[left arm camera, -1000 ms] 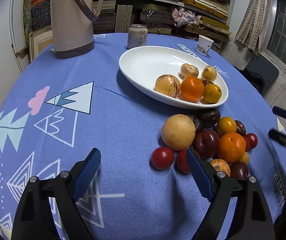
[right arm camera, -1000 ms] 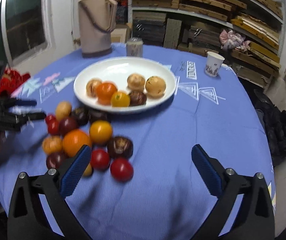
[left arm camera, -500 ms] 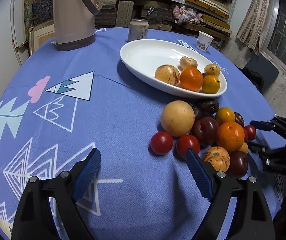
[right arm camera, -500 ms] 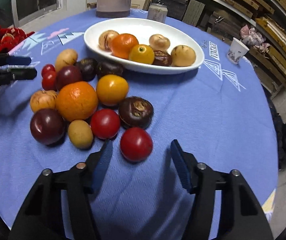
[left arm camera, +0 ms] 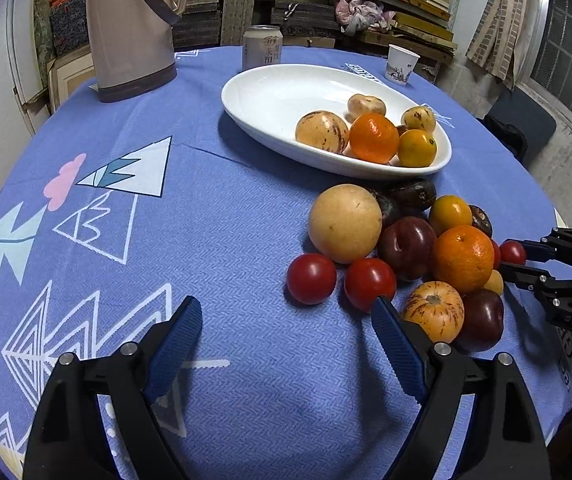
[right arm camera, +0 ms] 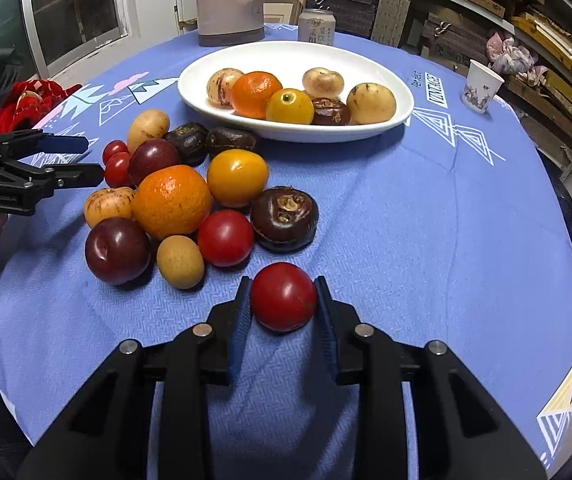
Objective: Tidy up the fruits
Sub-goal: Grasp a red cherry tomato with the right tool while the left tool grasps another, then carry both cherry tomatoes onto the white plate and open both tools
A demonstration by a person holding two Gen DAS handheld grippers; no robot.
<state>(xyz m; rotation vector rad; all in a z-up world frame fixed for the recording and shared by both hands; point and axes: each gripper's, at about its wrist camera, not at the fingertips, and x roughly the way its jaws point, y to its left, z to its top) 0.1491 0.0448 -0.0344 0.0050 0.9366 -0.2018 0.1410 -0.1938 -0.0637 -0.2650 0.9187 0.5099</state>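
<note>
1. left gripper [left arm camera: 281,344] gapes wide over bare blue tablecloth [left arm camera: 205,220], grasping nothing.
2. fruit pile [right arm camera: 173,200] sits near the white dish [right arm camera: 398,120].
3. right gripper [right arm camera: 283,298], jaws just closing, pinches a red tomato [right arm camera: 283,296] on the cloth.

The right gripper [right arm camera: 283,300] has dropped toward the blue tablecloth [right arm camera: 426,240] and come up to the fruit pile, and its jaws have just been closing: a second ago they stood wide over bare cloth, now both blue pads press the sides of the nearest red tomato [right arm camera: 283,297], which lies apart from the pile.
</note>
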